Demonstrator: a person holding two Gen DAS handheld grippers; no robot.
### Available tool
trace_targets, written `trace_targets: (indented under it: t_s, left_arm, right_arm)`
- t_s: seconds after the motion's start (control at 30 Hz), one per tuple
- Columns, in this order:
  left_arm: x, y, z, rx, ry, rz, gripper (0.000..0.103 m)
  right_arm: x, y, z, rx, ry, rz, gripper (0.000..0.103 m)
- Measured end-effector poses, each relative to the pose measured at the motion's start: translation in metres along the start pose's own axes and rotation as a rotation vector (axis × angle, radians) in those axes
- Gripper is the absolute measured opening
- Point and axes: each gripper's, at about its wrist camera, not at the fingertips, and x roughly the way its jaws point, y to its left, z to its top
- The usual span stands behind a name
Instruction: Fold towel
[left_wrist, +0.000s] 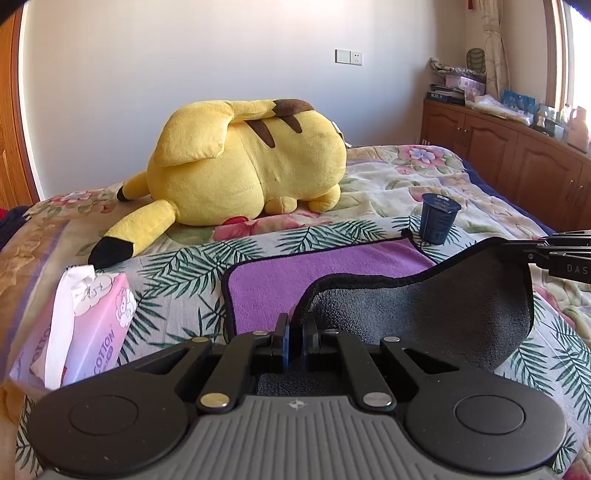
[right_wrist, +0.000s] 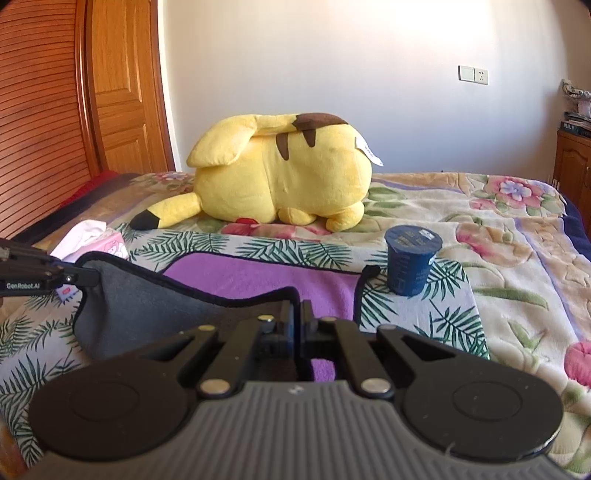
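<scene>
Left wrist view: the left gripper (left_wrist: 295, 328), jaws clenched on the near edge of the towel (left_wrist: 325, 280), lifts its grey underside over the purple face on the bed (left_wrist: 406, 173).

Right wrist view: the right gripper (right_wrist: 297, 314) likewise pinches the hem beside a blue cup (right_wrist: 412, 262). The first fold looks half done; laying it down remains.

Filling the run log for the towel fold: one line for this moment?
step: fold | left gripper: shut on towel corner | right gripper: shut on other near corner | near edge lifted | cup beside towel
</scene>
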Motion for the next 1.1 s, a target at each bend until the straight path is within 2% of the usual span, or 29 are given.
trace_targets:
  t_s: [0.27, 0.7, 0.83, 1.1]
  left_arm:
    - [0.011, 0.004, 0.020, -0.031, -0.026, 0.009, 0.000]
    - [0.028, 0.003, 0.047, 0.018, -0.035, 0.048, 0.000]
    - [0.040, 0.005, 0.053, 0.042, -0.039, 0.081, 0.000]
    - [0.057, 0.017, 0.064, 0.032, -0.031, 0.100, 0.000]
  right_arm:
    - [0.004, 0.002, 0.013, -0.022, -0.031, -0.006, 0.004]
    - [0.021, -0.007, 0.039, -0.064, -0.073, -0.058, 0.004]
    - [0.030, -0.010, 0.045, -0.094, -0.078, -0.083, 0.004]
    - [0.048, -0.012, 0.051, -0.134, -0.082, -0.113, 0.003]
